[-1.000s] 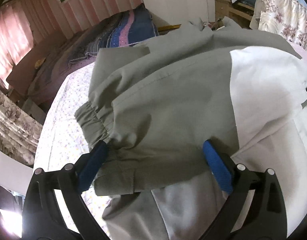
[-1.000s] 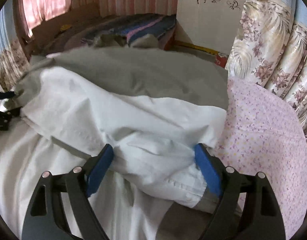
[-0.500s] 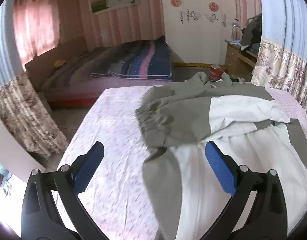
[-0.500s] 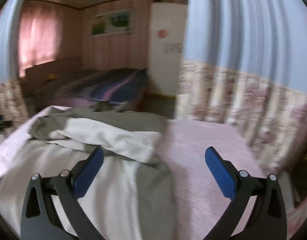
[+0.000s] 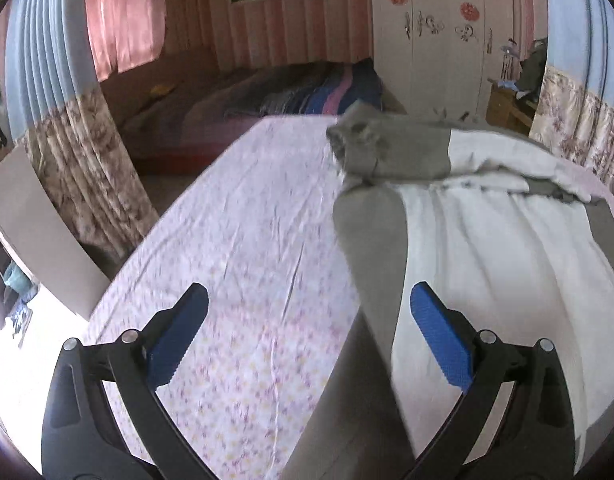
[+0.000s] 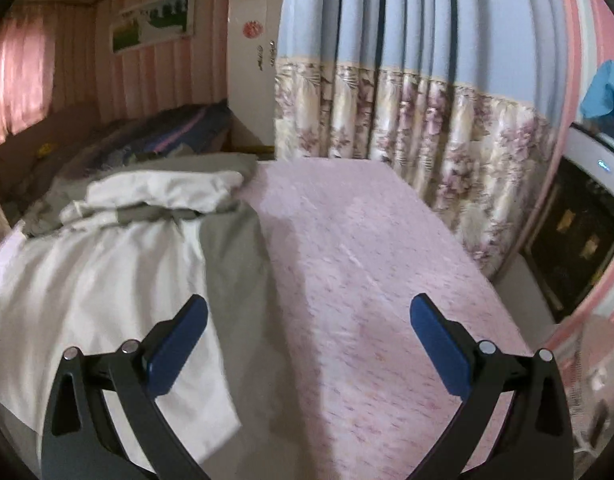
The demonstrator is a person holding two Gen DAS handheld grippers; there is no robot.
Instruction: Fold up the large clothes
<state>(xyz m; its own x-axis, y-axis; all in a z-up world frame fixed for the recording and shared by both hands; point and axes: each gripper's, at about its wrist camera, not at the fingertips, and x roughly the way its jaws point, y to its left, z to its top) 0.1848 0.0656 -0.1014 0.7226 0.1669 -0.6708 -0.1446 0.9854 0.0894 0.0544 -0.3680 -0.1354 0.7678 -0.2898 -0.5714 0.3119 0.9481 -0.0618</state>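
Left wrist: left gripper (image 5: 307, 330) wide, empty; garment (image 5: 487, 240) ahead-right, apparently beneath its right finger.

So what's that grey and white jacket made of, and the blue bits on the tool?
The jacket looks like thin woven cloth, matte: it creases softly and bunches at the cuff. The blue pads on the left tool look like ribbed rubber or plastic; I can't tell which.

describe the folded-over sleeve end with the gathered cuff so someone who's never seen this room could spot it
Find the bed with the pink floral sheet; a grey-and-white jacket lies spread on it. At the jacket's far end, the grey sleeve is folded across. Its puckered elastic cuff is the only gathered, ruffled edge.
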